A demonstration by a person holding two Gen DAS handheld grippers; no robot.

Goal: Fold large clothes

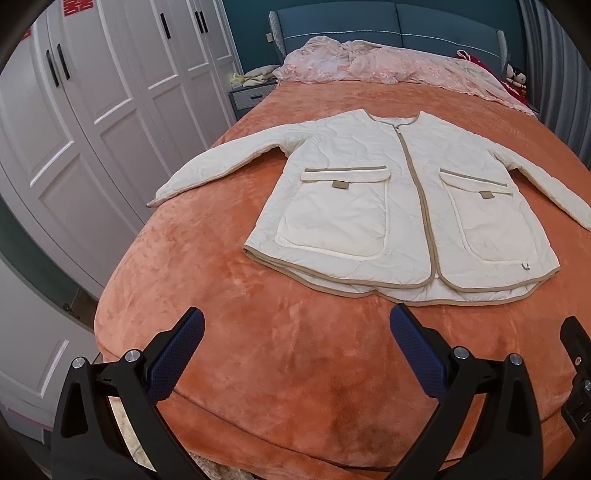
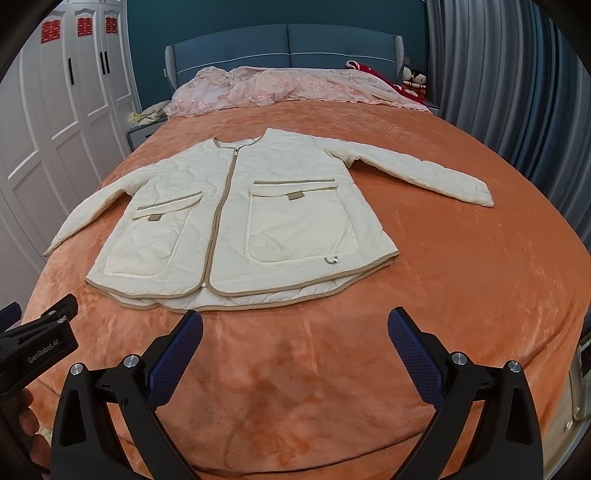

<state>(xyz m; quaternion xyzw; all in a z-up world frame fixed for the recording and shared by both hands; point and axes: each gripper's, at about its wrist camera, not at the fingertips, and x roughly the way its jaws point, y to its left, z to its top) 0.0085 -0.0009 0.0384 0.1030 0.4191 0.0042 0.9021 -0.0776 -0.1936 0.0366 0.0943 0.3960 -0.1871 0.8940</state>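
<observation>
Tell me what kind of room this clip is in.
A bedroom, most likely: a bed with a blue headboard, a white wardrobe, and a jacket spread flat on it.

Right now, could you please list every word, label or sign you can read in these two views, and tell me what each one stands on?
"GenRobot.AI": white lettering on the black body of the left tongs, seen in the right wrist view.
"囍": red double-happiness paper signs, one on each of three white wardrobe doors.
A small dark mark near the hem of the cream quilted jacket: too small to read.
</observation>
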